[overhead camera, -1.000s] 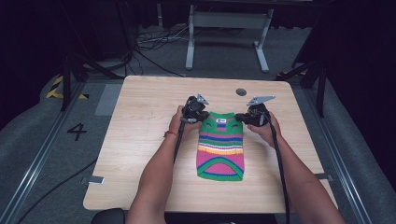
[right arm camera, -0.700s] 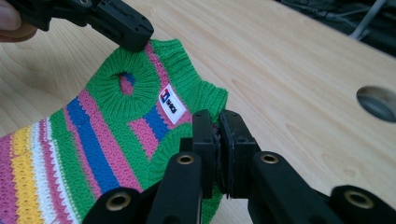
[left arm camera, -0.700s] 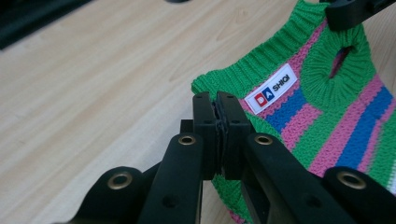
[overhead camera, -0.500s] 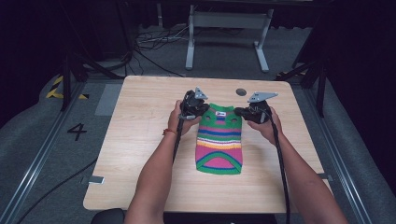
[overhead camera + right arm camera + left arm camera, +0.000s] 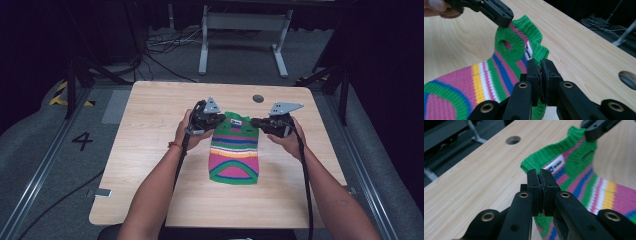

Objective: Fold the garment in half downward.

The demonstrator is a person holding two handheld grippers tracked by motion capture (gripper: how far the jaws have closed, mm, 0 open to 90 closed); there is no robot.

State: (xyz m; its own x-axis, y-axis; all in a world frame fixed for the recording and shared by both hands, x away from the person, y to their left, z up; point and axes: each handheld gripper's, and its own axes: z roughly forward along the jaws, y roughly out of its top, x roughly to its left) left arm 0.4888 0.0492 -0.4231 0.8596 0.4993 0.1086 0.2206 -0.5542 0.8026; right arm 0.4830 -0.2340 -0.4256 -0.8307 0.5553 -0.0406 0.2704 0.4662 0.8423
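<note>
A small striped knit sweater (image 5: 234,152), green, pink, blue and yellow with a white label, lies on the wooden table (image 5: 150,130). My left gripper (image 5: 216,120) is shut on the sweater's green left shoulder edge (image 5: 534,167), lifting it a little. My right gripper (image 5: 256,121) is shut on the right shoulder edge (image 5: 541,53). In the left gripper view the sweater (image 5: 584,177) stretches away to the right gripper's jaw at top right. From the right gripper view, the sweater (image 5: 499,67) shows a round green armhole, and the left gripper (image 5: 505,21) pinches its far corner.
A round cable hole (image 5: 258,98) sits in the table just behind the sweater. A grey metal stand (image 5: 240,30) and cables lie on the floor beyond the table's far edge. A "4" is marked on the floor (image 5: 82,141) at left.
Both grippers have moved away from the person toward the far edge, dragging the sweater's top with them; the sweater now lies a little farther back.
</note>
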